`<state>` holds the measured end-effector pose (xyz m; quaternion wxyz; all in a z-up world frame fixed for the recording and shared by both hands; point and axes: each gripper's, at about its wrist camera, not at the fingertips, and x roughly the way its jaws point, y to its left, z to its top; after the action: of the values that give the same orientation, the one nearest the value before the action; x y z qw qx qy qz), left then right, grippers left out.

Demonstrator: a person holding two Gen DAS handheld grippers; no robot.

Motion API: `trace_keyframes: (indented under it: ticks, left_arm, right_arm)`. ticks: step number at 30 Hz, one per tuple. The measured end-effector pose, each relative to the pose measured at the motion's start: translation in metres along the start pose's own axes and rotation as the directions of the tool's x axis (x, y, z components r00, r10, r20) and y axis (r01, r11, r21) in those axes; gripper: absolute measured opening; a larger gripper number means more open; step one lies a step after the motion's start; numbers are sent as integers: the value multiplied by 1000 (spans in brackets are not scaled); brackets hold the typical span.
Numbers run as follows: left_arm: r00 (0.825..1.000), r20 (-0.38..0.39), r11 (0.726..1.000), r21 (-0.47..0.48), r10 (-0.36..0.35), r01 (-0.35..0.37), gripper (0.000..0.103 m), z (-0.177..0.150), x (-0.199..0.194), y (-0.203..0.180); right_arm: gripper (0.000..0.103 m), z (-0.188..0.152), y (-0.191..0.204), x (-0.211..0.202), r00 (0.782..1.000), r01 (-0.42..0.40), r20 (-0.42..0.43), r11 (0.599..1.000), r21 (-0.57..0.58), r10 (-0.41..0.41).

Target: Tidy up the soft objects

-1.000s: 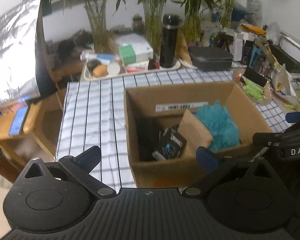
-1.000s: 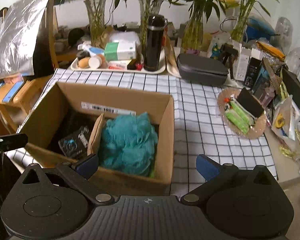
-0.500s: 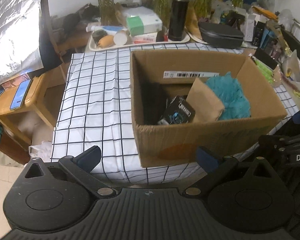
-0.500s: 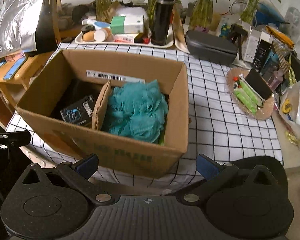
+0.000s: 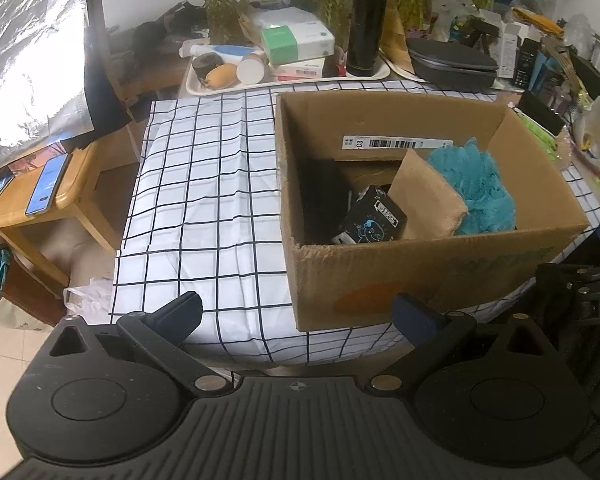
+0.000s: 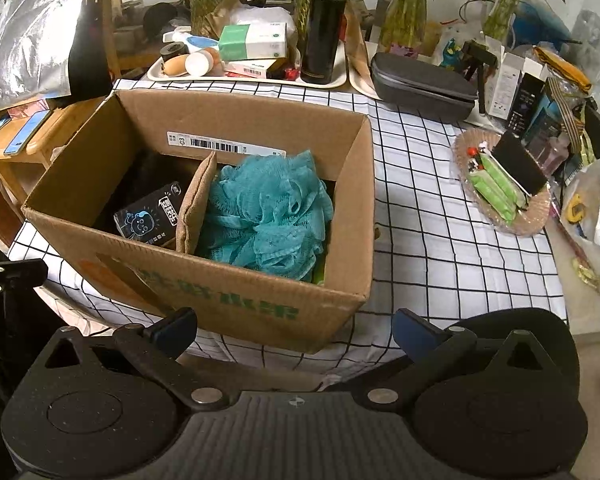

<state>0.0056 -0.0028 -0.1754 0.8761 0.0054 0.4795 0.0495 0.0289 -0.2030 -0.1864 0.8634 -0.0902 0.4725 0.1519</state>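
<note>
**A:** What does the left wrist view show?

**B:** The left tongs (image 5: 296,312) are spread wide and hold nothing. They hang off the near edge of a bench draped in a white checked cloth (image 5: 204,184). A brown cardboard box (image 5: 420,280) stands on it. Inside, a teal mesh bath pouf (image 5: 476,184) lies in the right compartment, behind a tan cardboard divider (image 5: 424,196). A small black printed packet (image 5: 376,216) lies in the left one.

**B:** And the right wrist view?

**A:** The right tongs (image 6: 294,330) are likewise wide open and empty, near the box's front wall. The pouf (image 6: 268,212) looks very light, ruffled and squashy. It should compress under any grip, so pinching a thick bunch of netting at its top seems best.
</note>
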Motion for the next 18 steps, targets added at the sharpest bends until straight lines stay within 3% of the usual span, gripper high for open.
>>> trace_keyframes:
  ticks: [18]
  left_arm:
    - [1000, 0, 1000, -2, -1, 1, 103, 2, 1, 5]
  right_arm:
    - [103, 1, -11, -2, 1000, 17, 21, 1000, -7, -17]
